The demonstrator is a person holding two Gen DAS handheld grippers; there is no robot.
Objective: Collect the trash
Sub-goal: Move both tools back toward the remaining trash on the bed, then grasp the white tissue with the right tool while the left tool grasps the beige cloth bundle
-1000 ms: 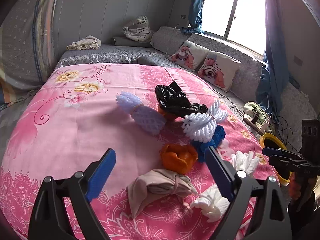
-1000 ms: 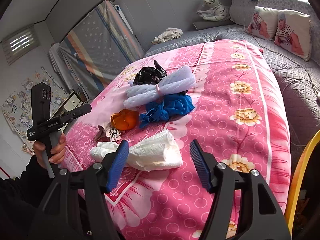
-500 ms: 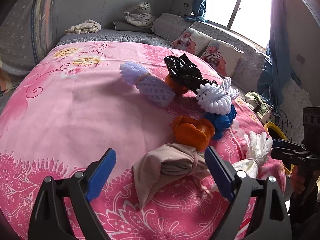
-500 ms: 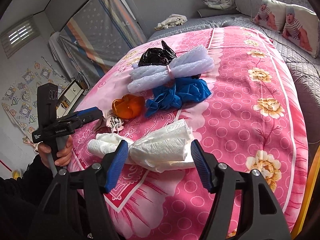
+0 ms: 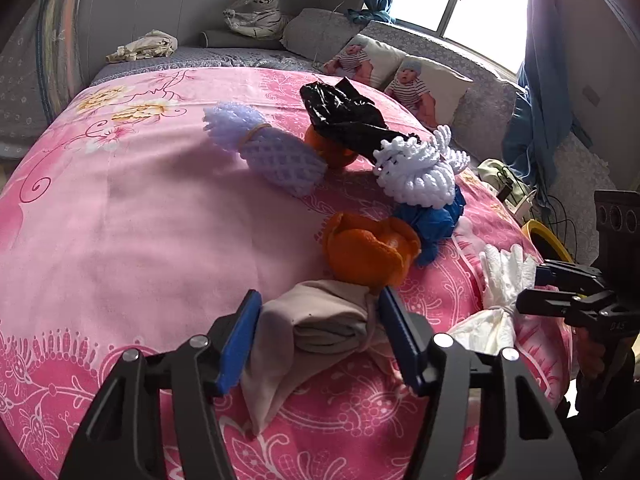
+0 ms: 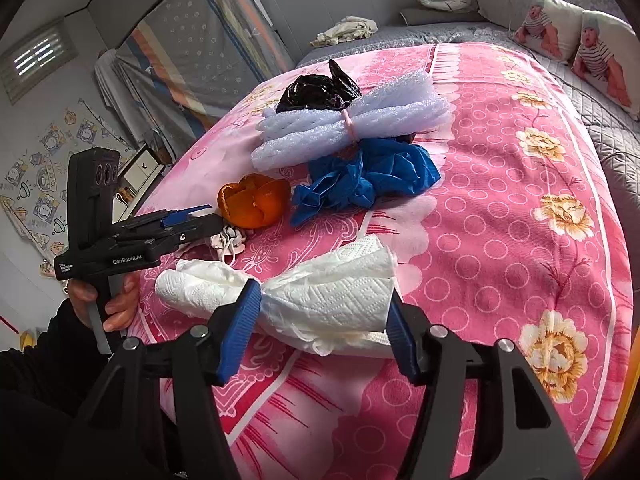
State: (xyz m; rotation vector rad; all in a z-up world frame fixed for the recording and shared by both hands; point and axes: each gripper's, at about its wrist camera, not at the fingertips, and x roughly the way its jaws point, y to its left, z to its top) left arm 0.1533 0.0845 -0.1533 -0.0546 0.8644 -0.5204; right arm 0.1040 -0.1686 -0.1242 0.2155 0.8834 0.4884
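— Left wrist view: the beige cloth bundle (image 5: 320, 320) lies near the pink bedspread's (image 5: 140, 220) front edge; the left gripper (image 5: 320, 332), just narrowed, seems to squeeze it.
— And the right gripper (image 6: 322, 316)?
— Its closing jaws flank the white paper wad (image 6: 332, 296), contact unclear; open pink to the right.

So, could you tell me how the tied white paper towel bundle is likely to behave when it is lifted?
The white paper towel bundle looks crumpled and soft, so it will probably squash between the right gripper. It should be light. Its loose ends beyond the tie may droop.

The black bag (image 5: 344, 114) hides most of an orange (image 5: 332, 152).
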